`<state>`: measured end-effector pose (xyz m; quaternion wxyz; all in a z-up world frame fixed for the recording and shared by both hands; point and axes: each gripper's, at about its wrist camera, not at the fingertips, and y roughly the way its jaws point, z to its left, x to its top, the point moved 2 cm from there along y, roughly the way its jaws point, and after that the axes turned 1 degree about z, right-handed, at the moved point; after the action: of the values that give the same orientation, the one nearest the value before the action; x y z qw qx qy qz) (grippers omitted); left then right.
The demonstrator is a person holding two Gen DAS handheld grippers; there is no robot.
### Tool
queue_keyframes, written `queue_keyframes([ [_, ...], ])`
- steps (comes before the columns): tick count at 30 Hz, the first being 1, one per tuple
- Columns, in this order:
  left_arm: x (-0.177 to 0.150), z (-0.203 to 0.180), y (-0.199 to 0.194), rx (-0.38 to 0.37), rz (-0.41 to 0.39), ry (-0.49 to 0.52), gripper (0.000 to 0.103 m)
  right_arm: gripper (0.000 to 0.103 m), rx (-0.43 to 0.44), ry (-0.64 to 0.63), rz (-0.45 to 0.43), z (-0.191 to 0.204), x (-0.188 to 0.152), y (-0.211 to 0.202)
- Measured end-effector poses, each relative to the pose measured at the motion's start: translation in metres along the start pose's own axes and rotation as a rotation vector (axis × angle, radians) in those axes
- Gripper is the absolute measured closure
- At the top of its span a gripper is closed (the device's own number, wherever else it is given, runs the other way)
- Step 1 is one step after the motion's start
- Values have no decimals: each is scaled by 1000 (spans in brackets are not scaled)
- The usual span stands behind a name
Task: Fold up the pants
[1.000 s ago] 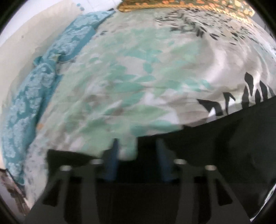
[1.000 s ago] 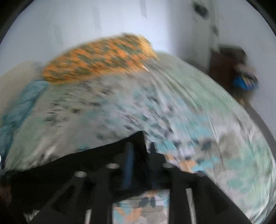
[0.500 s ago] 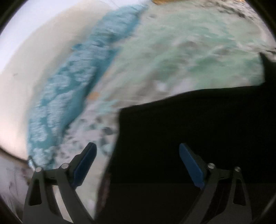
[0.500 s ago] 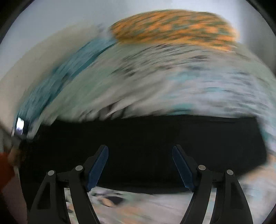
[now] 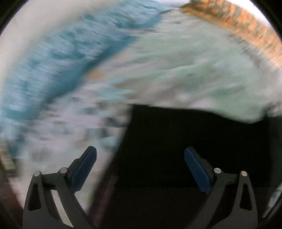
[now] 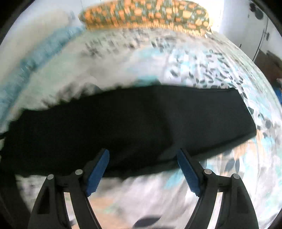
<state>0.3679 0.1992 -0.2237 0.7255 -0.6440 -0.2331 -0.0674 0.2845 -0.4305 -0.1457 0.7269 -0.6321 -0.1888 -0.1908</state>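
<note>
Black pants [image 6: 132, 123] lie flat as a long folded band across the patterned bed sheet [image 6: 202, 67]. In the left wrist view the pants [image 5: 193, 141] fill the lower right, and their left end has a straight edge. My left gripper [image 5: 140, 149] hovers wide open over that end, with one finger above the sheet and the other above the cloth. My right gripper [image 6: 142, 151] hangs over the near edge of the pants; its jaws are opening and the pads press on nothing.
An orange patterned pillow [image 6: 146, 15] lies at the head of the bed. A teal blanket [image 5: 58, 58] runs along the left side next to a pale wall. A door and dark furniture [image 6: 267, 65] stand at the far right.
Both grippers have let go of the black cloth and opened wide. The pants now lie flat on the bed. Both views swung to the left along the pants.
</note>
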Motion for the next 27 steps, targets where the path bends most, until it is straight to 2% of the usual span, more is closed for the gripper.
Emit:
queue_keyframes([
  [1,6,5,-1,-24,9,0,3,24,29,8,-15,7,-3,-10],
  [4,30,36,2,19,9,-20,3,23,124,27,-47,32,-23,-40],
  [6,38,57,14,36,45,-89,3,22,173,37,-51,46,-41,-53],
  [8,38,62,32,-12,117,-121,3,22,191,50,-46,57,-54,-59],
  [11,32,32,46,-64,161,-10,6,22,187,69,-24,76,-81,-66],
  [12,30,20,46,-65,151,34,13,22,189,77,-12,81,-90,-67],
  [13,29,9,46,-54,139,71,40,22,193,92,-3,86,-98,-68],
  [14,27,0,48,-27,136,92,61,22,194,103,2,90,-106,-71],
  [16,27,-7,41,48,107,69,83,22,199,114,14,101,-117,-73],
  [18,22,-8,16,152,32,21,91,22,194,98,13,113,-126,-77],
  [20,13,6,-2,246,-19,-63,91,22,192,80,11,120,-133,-79],
  [21,8,20,-2,262,-13,-135,91,22,191,71,16,125,-137,-76],
  [23,-1,35,15,238,68,-232,87,22,187,66,30,131,-143,-72],
  [24,-4,35,22,222,100,-232,77,22,183,69,38,133,-144,-68],
  [25,-2,33,24,236,110,-204,67,22,188,69,36,134,-144,-68],
  [26,1,30,19,246,111,-174,65,22,185,67,26,134,-143,-70],
  [27,3,30,13,247,110,-168,50,22,177,68,13,133,-141,-74],
])
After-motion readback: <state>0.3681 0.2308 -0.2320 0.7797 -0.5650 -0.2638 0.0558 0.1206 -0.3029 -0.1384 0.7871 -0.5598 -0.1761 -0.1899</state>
